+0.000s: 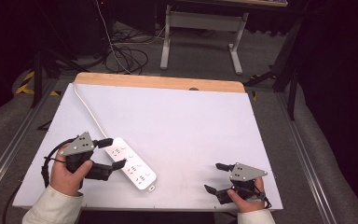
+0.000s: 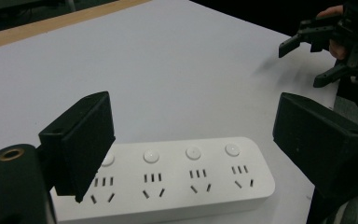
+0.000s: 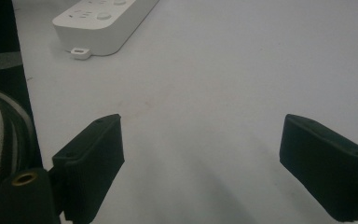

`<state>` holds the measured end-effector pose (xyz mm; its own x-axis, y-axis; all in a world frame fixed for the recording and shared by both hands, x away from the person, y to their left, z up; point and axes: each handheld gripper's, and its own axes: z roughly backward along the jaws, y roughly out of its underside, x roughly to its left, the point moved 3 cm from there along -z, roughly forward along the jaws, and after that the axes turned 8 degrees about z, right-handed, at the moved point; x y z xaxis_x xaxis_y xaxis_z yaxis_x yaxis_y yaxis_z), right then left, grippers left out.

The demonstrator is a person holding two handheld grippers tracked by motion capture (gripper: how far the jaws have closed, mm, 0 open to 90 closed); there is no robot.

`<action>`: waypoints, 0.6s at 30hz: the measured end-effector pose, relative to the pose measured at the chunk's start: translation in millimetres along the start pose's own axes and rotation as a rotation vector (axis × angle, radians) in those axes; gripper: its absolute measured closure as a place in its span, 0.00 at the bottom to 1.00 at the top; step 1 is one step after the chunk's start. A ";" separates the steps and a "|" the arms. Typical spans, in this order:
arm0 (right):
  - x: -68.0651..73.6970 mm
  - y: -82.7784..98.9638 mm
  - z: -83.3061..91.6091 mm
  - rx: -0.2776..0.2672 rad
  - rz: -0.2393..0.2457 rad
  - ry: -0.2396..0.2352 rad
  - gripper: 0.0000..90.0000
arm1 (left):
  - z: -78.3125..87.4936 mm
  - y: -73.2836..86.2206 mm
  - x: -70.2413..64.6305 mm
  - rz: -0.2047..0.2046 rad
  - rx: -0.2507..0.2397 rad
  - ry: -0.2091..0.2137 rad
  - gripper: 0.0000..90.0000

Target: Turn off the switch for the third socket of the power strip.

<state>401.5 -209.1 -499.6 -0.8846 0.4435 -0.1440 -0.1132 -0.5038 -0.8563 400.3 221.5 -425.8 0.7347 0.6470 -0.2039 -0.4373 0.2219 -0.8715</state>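
Observation:
A white power strip (image 1: 131,164) with several sockets and round buttons lies on the white table top (image 1: 182,121), at the front left. Its white cable (image 1: 86,108) runs off toward the far left corner. My left gripper (image 1: 114,153) is open at the strip's cable end, and its pads do not touch it. In the left gripper view the power strip (image 2: 191,179) lies crosswise just beyond my left gripper (image 2: 191,116). My right gripper (image 1: 213,177) rests open at the front right with nothing between its fingers. In the right gripper view, my right gripper (image 3: 200,135) faces bare table, with the power strip (image 3: 102,21) farther off.
A wooden strip (image 1: 158,82) borders the table's far edge. Beyond it, on the floor, stand a desk frame (image 1: 235,51) and loose cables (image 1: 126,58). The left gripper view shows the right gripper (image 2: 303,65) farther off, by the table's edge.

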 end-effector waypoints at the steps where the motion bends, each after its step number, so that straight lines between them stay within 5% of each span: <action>1: -0.2 0.1 0.1 0.002 -0.001 0.002 0.16 | 1.6 2.1 1.8 -0.010 0.001 -0.004 0.14; 10: -0.9 -0.2 1.1 -0.006 -0.007 0.014 0.14 | 20.6 23.7 16.8 0.021 -0.039 -0.017 0.14; 18: -1.2 0.1 1.3 -0.012 -0.012 0.019 0.14 | 32.7 42.3 25.0 -0.025 -0.055 -0.045 0.14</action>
<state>402.0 -210.6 -498.9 -0.8747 0.4630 -0.1431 -0.1180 -0.4898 -0.8638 383.1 271.0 -453.2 0.7204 0.6741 -0.1628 -0.3888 0.1983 -0.8997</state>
